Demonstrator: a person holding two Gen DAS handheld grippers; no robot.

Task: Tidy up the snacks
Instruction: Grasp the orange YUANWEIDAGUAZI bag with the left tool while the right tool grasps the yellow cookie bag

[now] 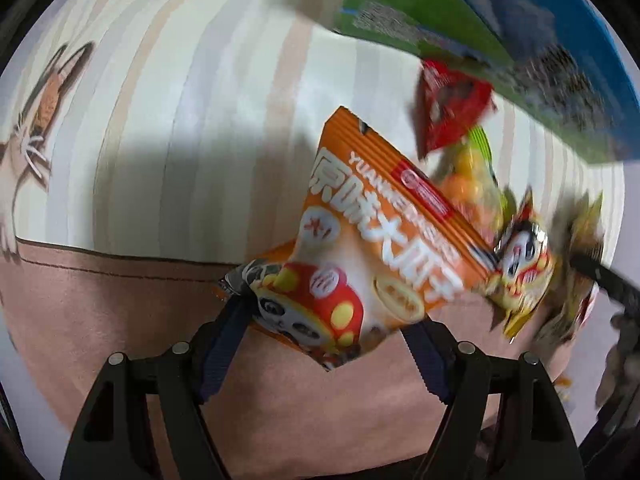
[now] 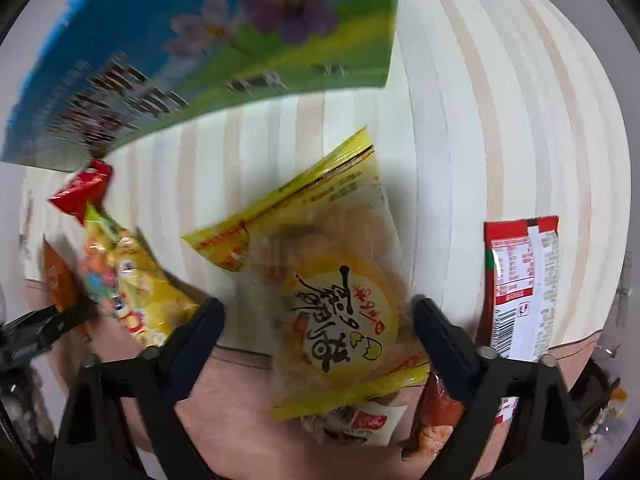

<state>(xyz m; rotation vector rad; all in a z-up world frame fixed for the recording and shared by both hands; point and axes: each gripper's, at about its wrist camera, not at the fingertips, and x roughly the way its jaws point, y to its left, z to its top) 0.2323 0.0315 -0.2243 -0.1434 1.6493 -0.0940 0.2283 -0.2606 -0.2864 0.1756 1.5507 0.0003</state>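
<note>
Left gripper [image 1: 328, 320] clamps orange snack packet [image 1: 384, 248], lower centre of frame; white lettering, red mushroom cartoon, crinkled end pinched at left pad. Right gripper [image 2: 318, 320] straddles yellow-edged clear packet [image 2: 320, 280], centre frame; round yellow label, black script; pad contact unclear. Red-white wrapper [image 2: 520, 292] at right. Blue-green box [image 2: 200, 60] upper left.

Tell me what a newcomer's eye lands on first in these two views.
In the left wrist view, the orange snack packet with bold white characters and a red mushroom cartoon fills the middle, between the left gripper's fingers. In the right wrist view, a yellow-edged clear packet of pastry lies between the right gripper's fingers. Behind both looms a blue and green box printed with purple flowers.
</note>
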